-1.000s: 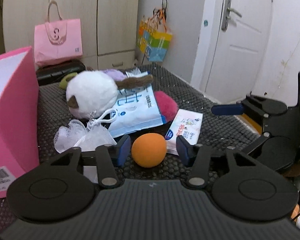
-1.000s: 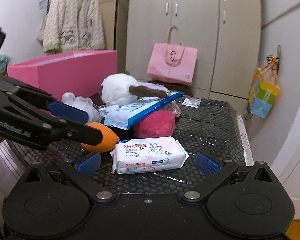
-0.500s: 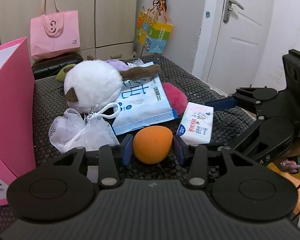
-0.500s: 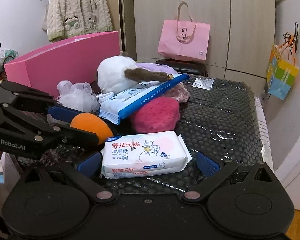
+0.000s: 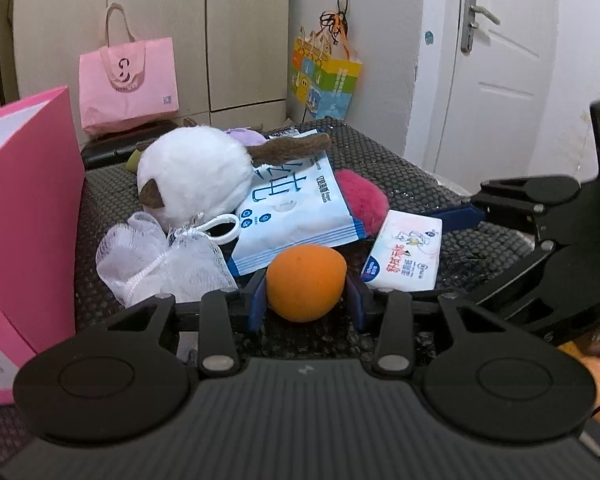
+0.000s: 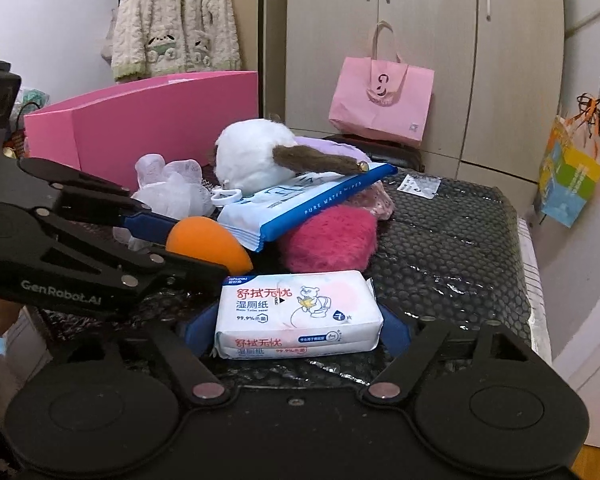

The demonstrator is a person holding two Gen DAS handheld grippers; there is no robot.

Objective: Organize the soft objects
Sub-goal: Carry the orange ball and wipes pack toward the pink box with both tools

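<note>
An orange egg-shaped sponge (image 5: 306, 282) sits between the blue pads of my left gripper (image 5: 306, 306). The jaws are closing and both pads touch its sides. In the right wrist view the same sponge (image 6: 204, 242) shows between the left gripper's fingers (image 6: 152, 224). A white wet-wipes pack (image 6: 298, 312) lies flat between the pads of my right gripper (image 6: 298, 334). Those jaws are closing too, against the pack's two short ends. Behind lie a crimson fluffy puff (image 6: 328, 240), a large blue-and-white wipes pack (image 5: 292, 216), a white plush (image 5: 196, 176) and a white mesh pouf (image 5: 156, 256).
A tall pink box (image 5: 24, 208) stands at the left edge of the black bubble-textured table (image 6: 452, 240). A pink paper bag (image 5: 128, 80) leans on the cupboards behind. A colourful bag (image 5: 326, 80) hangs on the wall beside a white door (image 5: 500, 80).
Both pairs of jaws have narrowed: the left onto the orange sponge, the right onto the small wipes pack. Neither hand has shifted much.
</note>
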